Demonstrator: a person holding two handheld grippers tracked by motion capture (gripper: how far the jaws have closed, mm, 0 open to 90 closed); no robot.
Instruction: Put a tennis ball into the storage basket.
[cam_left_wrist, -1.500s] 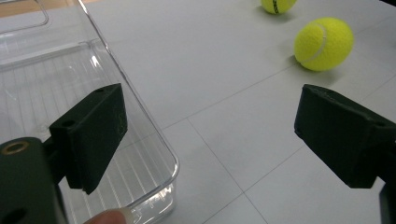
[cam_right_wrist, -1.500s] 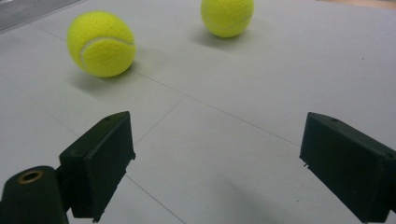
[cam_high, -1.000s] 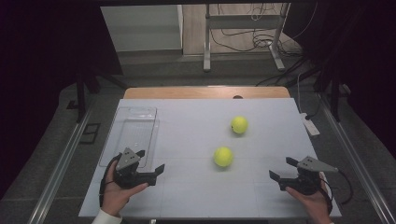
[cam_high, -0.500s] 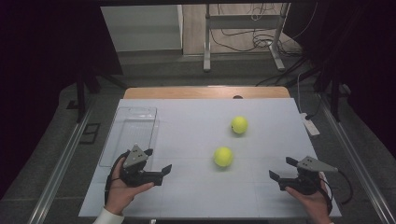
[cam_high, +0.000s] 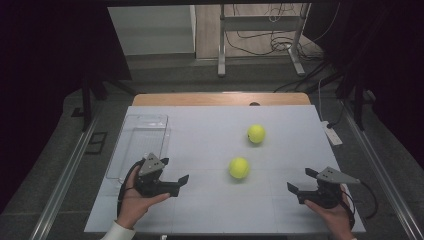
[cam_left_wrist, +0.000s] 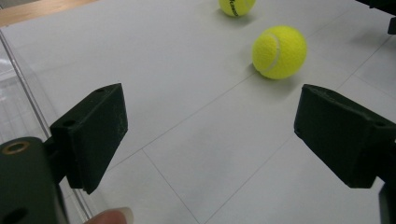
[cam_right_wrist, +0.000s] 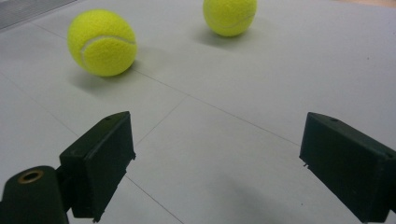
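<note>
From above, my left gripper (cam_high: 175, 172) sits spread wide beside the clear tray (cam_high: 131, 150), nothing visible inside it, and the near ball (cam_high: 239, 168) lies mid-table. Left gripper view: jaws apart, that ball (cam_left_wrist: 279, 51) ahead, the far ball (cam_left_wrist: 236, 6) beyond. Right gripper view: my right gripper (cam_right_wrist: 233, 172) gapes wide, holding nothing.

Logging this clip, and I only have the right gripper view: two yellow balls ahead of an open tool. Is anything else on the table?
Observer: Yes, a clear tray lies on the table along its left side.
Operator: Where is the left tool?
Observer: The left tool is by the tray's near right corner, pointing toward the nearer ball.
Operator: Open or shut?
Observer: Open, with nothing between its jaws.
</note>
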